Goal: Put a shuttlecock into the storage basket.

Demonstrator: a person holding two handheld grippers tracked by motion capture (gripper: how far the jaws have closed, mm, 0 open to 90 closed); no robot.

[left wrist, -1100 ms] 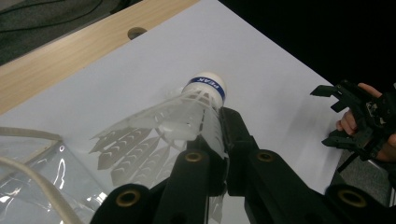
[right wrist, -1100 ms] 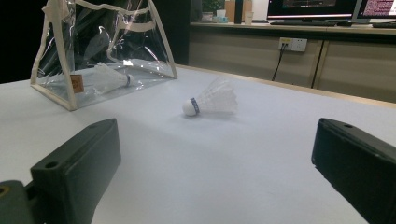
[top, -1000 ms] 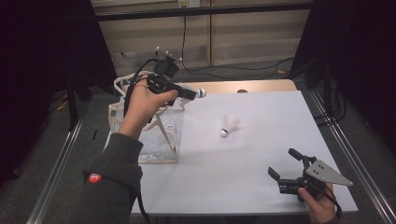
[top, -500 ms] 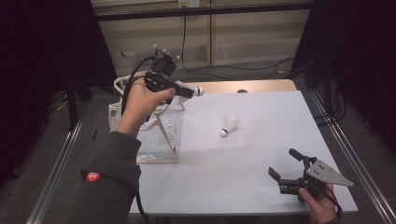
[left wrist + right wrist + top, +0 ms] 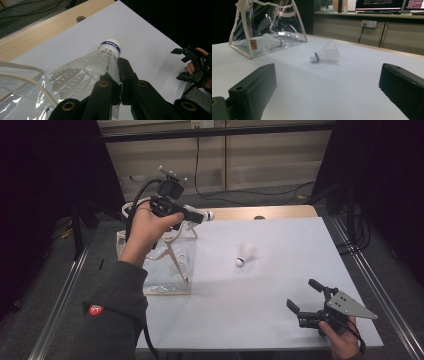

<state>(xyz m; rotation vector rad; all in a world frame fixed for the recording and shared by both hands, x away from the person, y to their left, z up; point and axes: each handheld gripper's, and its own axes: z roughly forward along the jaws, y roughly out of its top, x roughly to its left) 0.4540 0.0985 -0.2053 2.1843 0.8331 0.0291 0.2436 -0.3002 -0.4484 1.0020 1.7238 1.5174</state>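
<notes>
A shuttlecock (image 5: pixel 100 60) is clenched in the left gripper (image 5: pixel 192 216), cork pointing forward, above the clear bag (image 5: pixel 167 265); the right gripper (image 5: pixel 306 300) is held released.

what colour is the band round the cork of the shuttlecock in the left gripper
Blue with white lettering, on the held shuttlecock; clearest in the left gripper view.

The tongs (image 5: pixel 117 75) hide part of the held shuttlecock's (image 5: pixel 100 62) skirt, perhaps its rim.
</notes>
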